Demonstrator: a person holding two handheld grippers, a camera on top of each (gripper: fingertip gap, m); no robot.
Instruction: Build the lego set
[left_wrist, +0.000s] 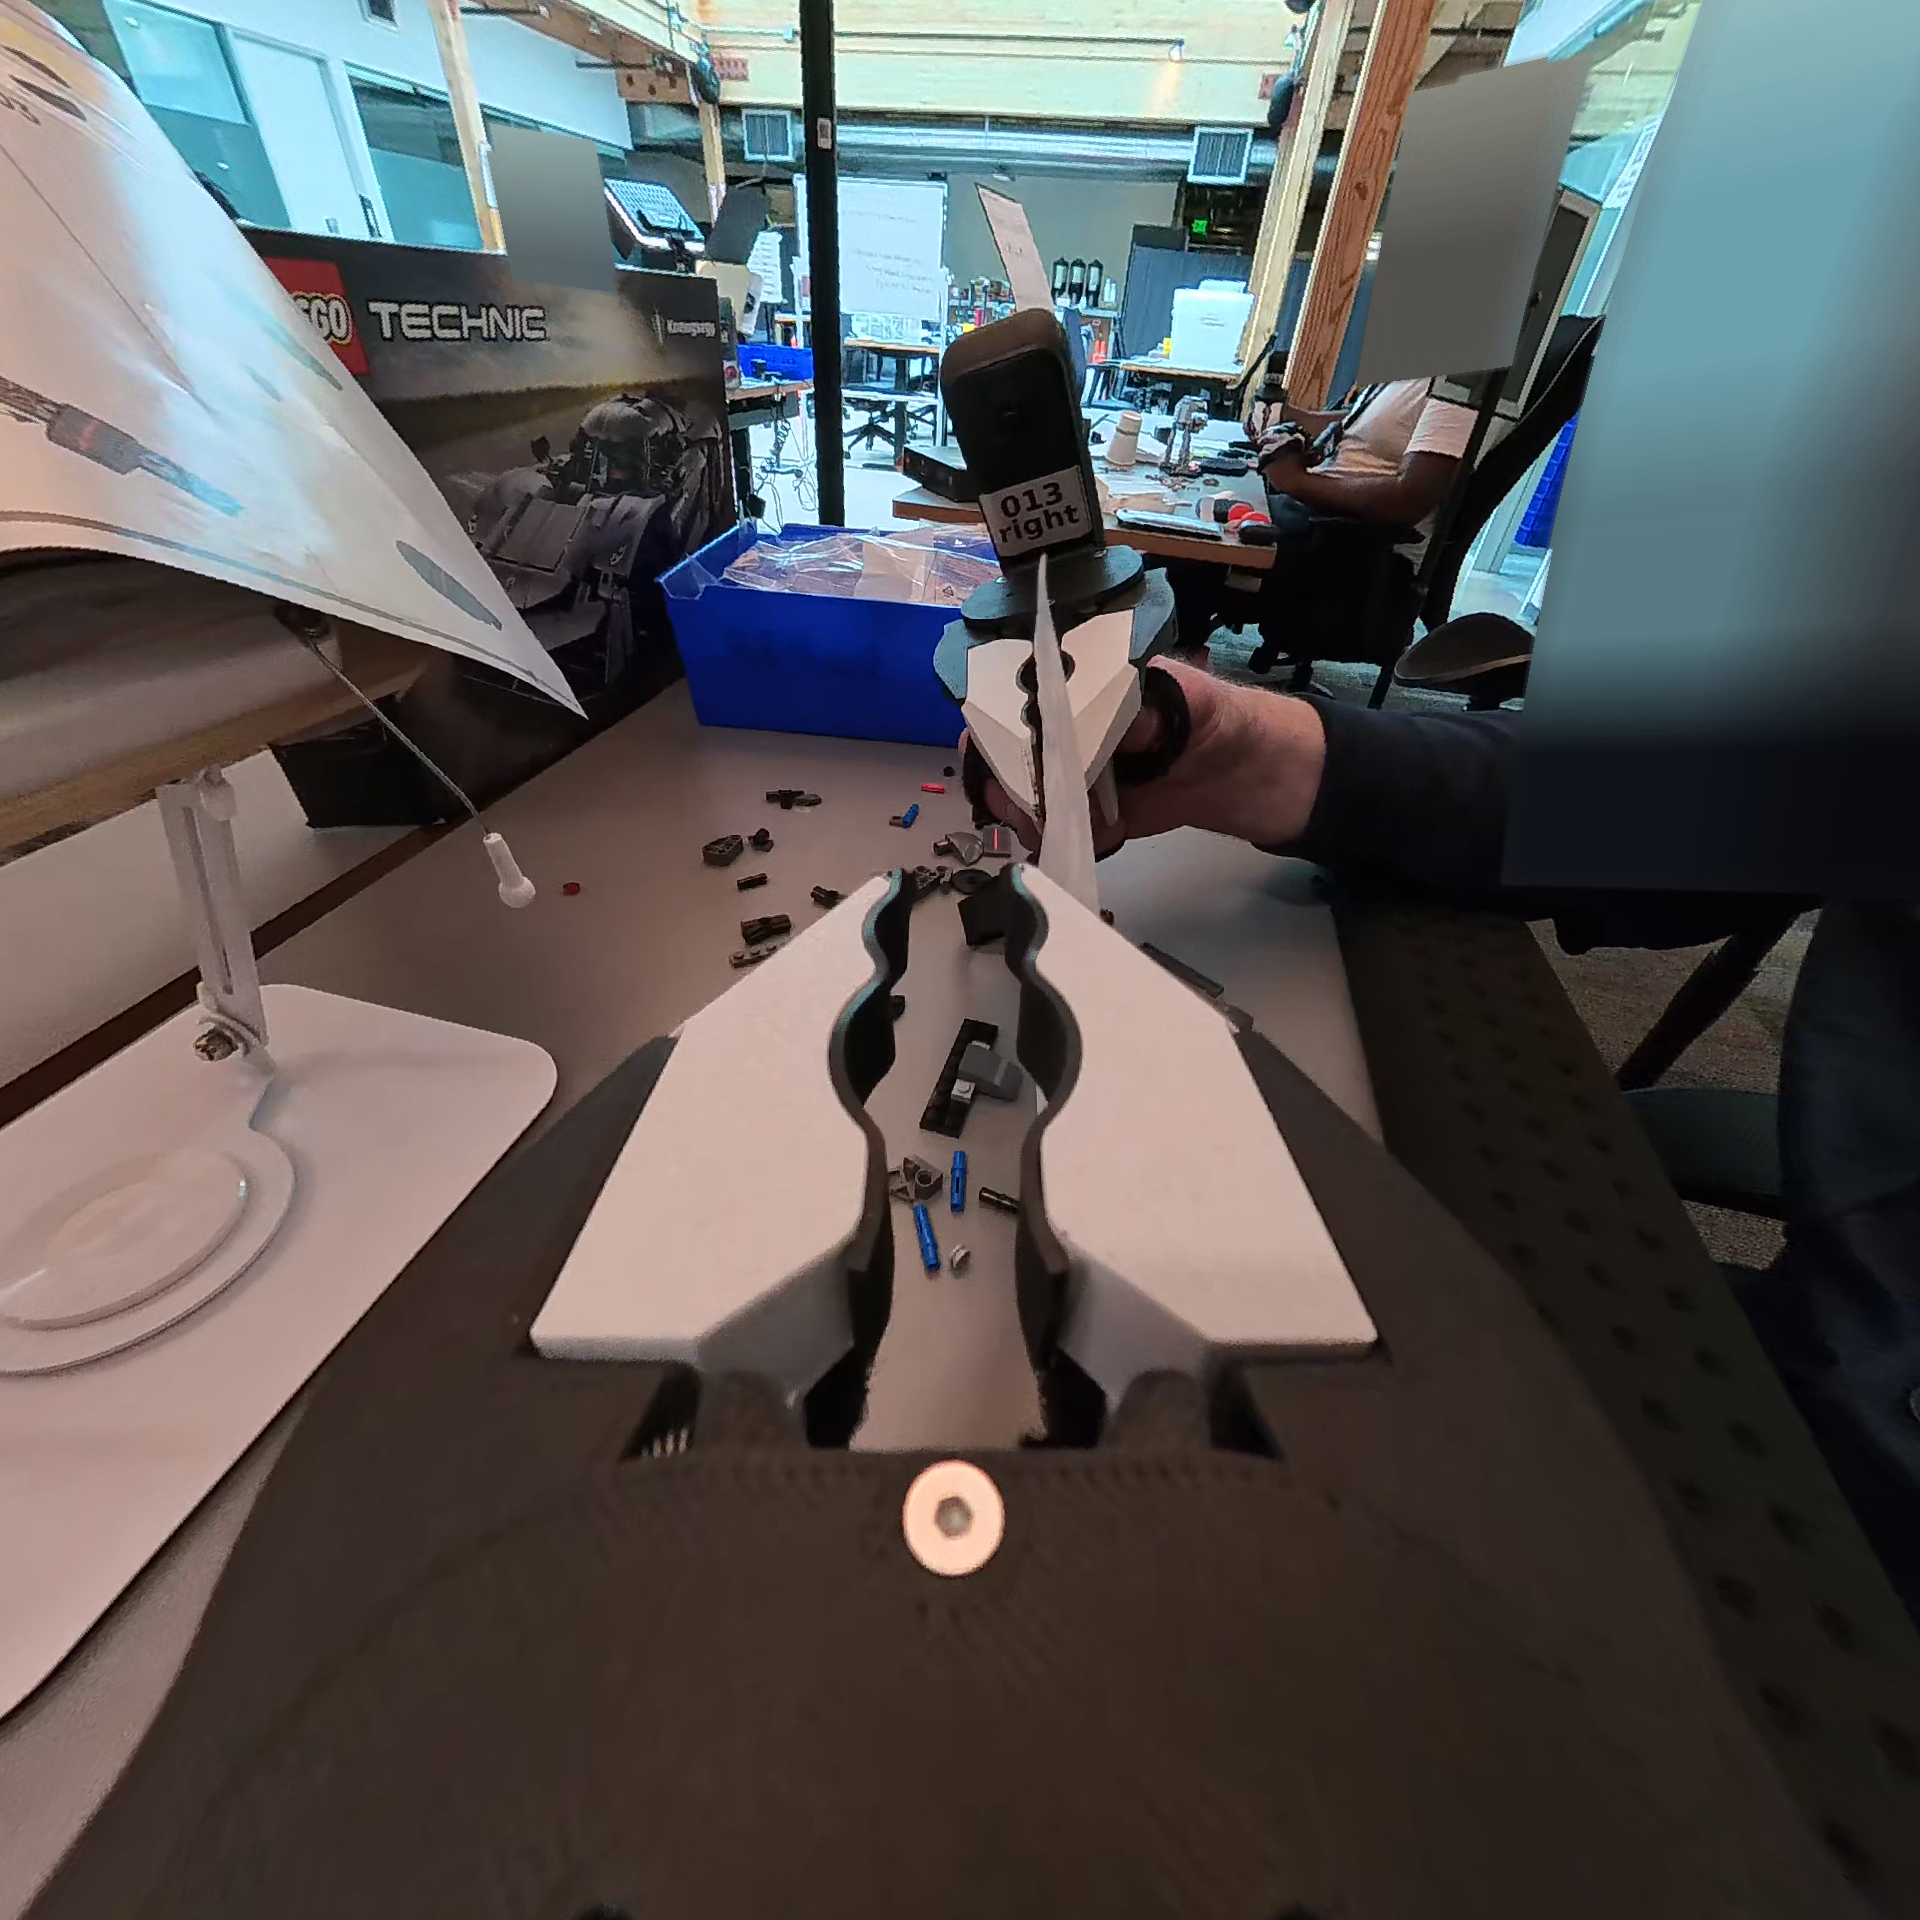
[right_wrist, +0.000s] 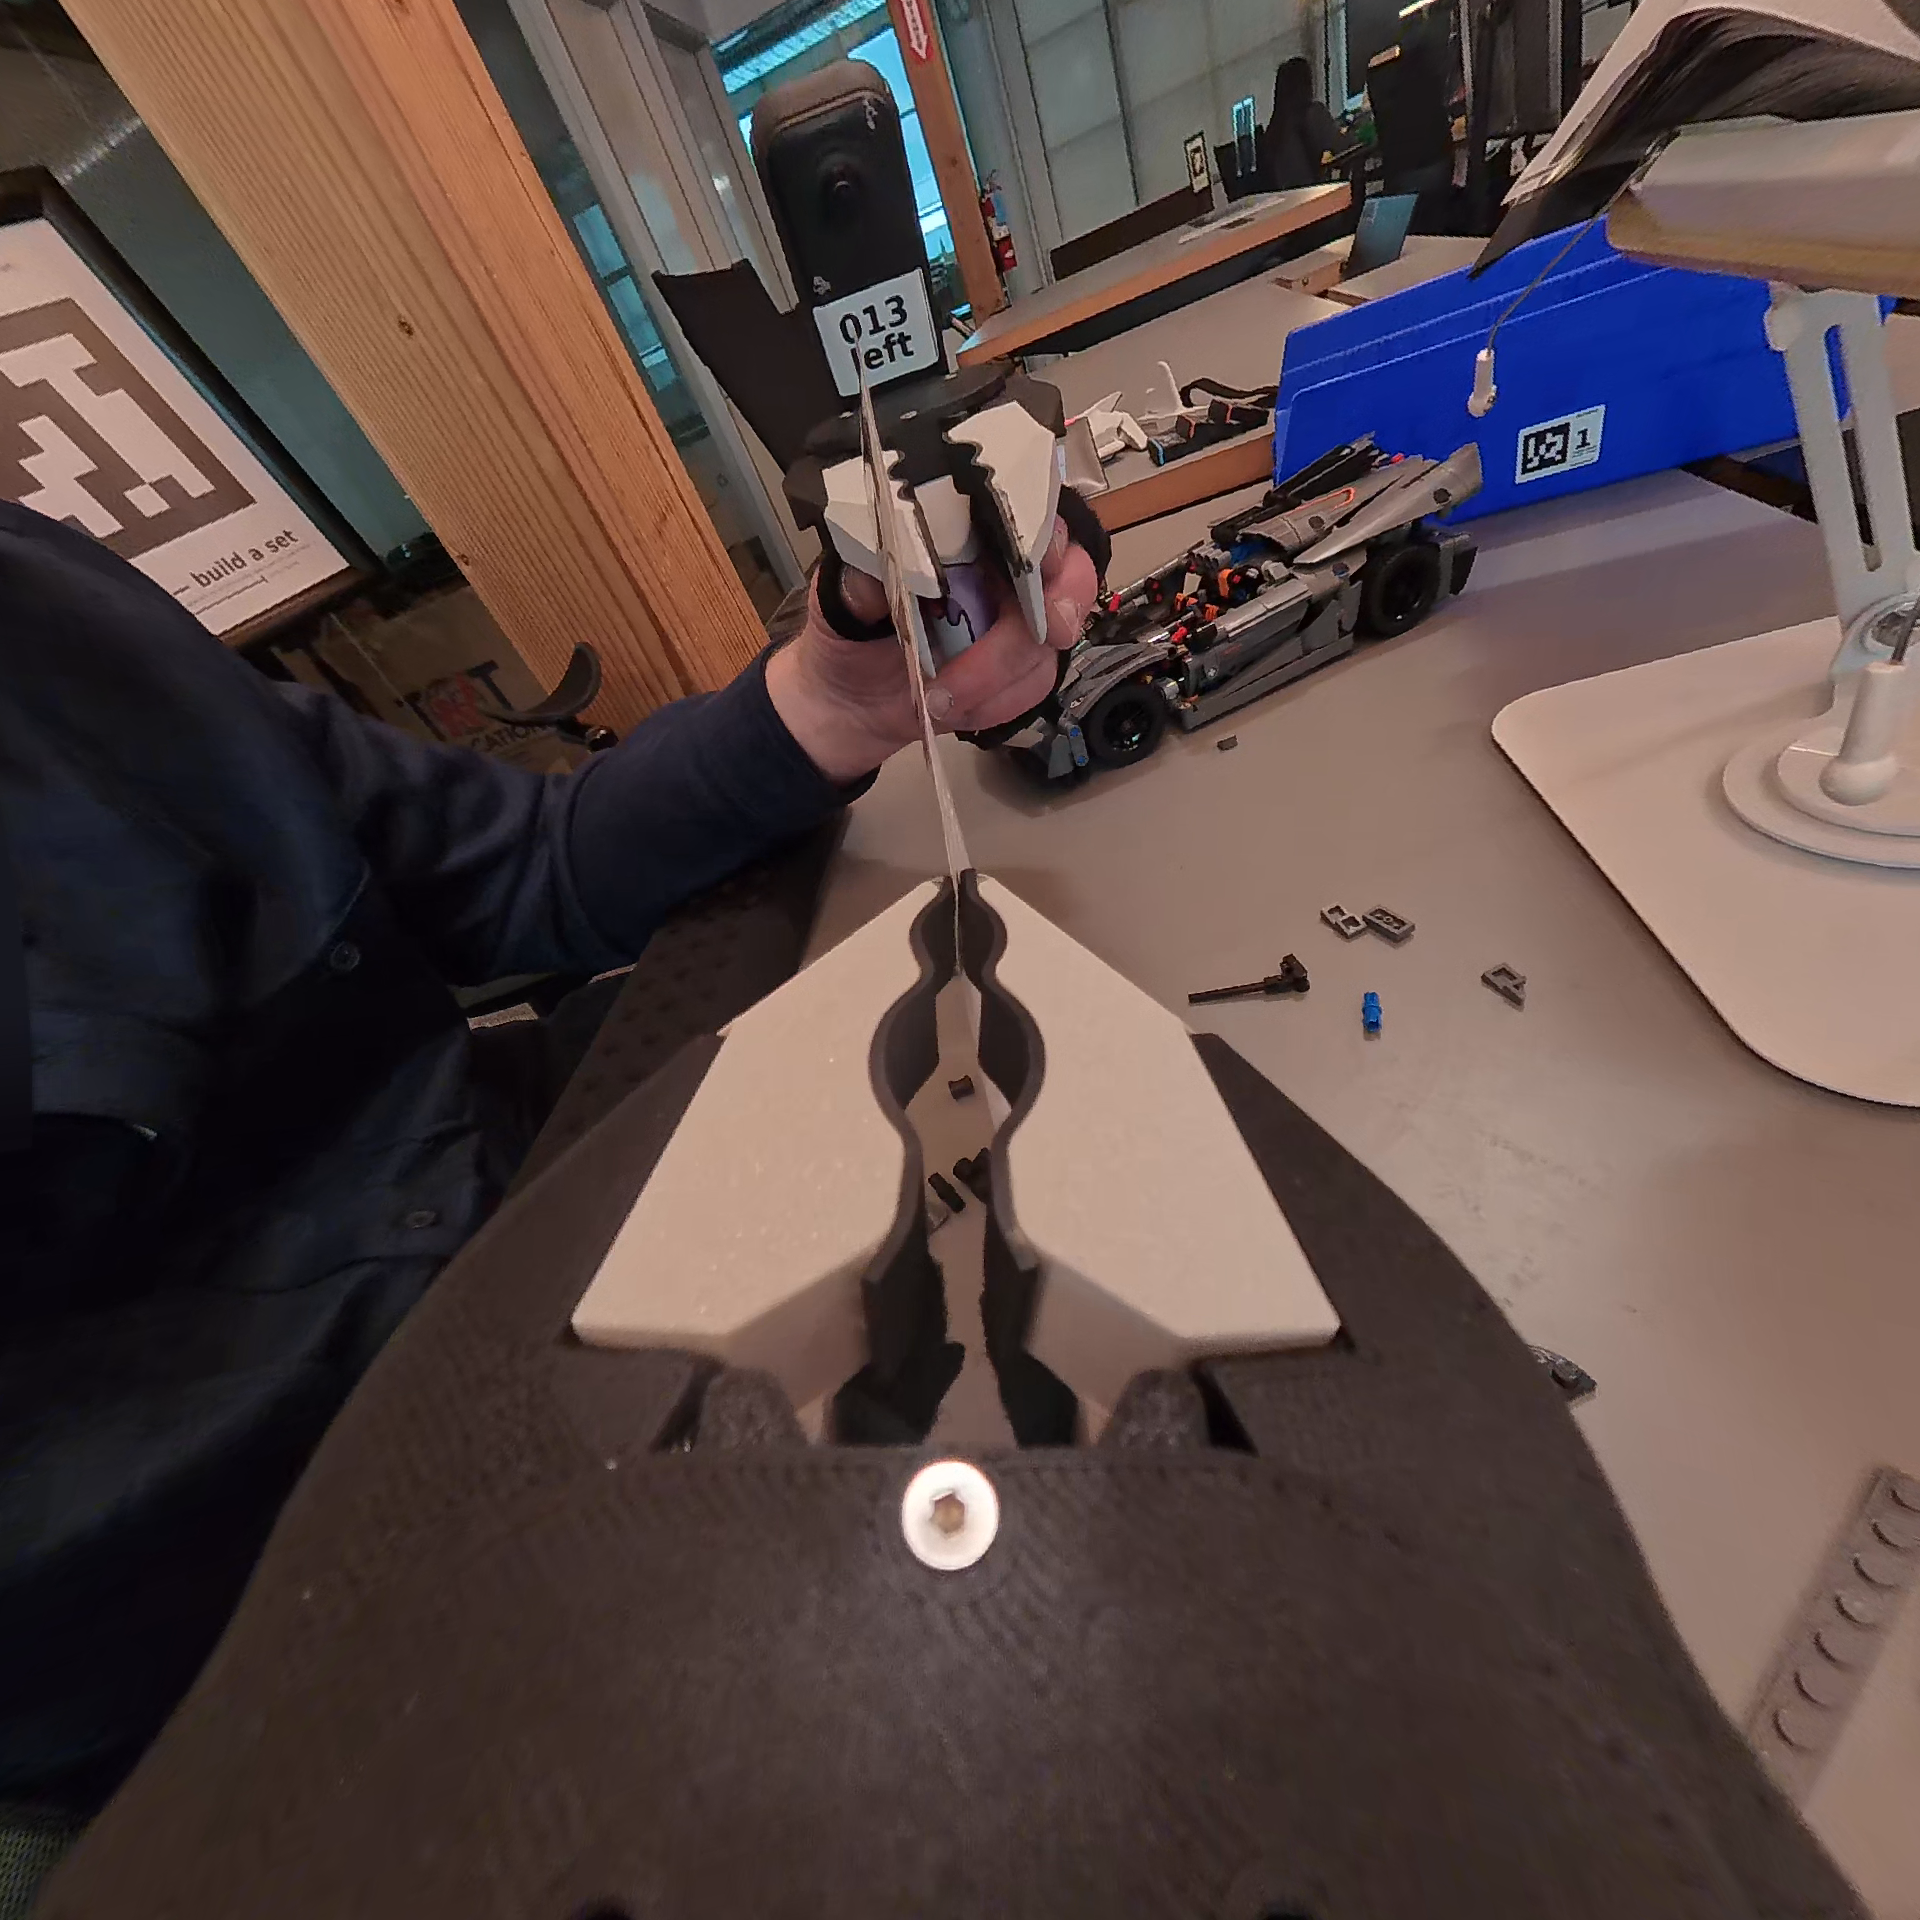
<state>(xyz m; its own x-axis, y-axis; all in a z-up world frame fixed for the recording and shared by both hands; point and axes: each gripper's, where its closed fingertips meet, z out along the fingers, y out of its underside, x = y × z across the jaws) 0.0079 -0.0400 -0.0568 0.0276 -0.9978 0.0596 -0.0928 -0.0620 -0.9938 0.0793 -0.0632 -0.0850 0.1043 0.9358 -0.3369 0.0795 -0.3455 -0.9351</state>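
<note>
White paper sheet (right_wrist: 940, 790) edge-on, spanning right gripper (right_wrist: 958, 894) jaws pinching it, left gripper (left_wrist: 956, 883) jaws apart.

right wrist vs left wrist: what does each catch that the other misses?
Right wrist only: the built grey car on the table, and the left gripper seen head-on.
Left wrist only: the set's box, the open bin of bags, and the right gripper head-on.
Both: a thin white sheet spanning the two grippers, clamped by the right one, loose small parts, and the white stand.
</note>
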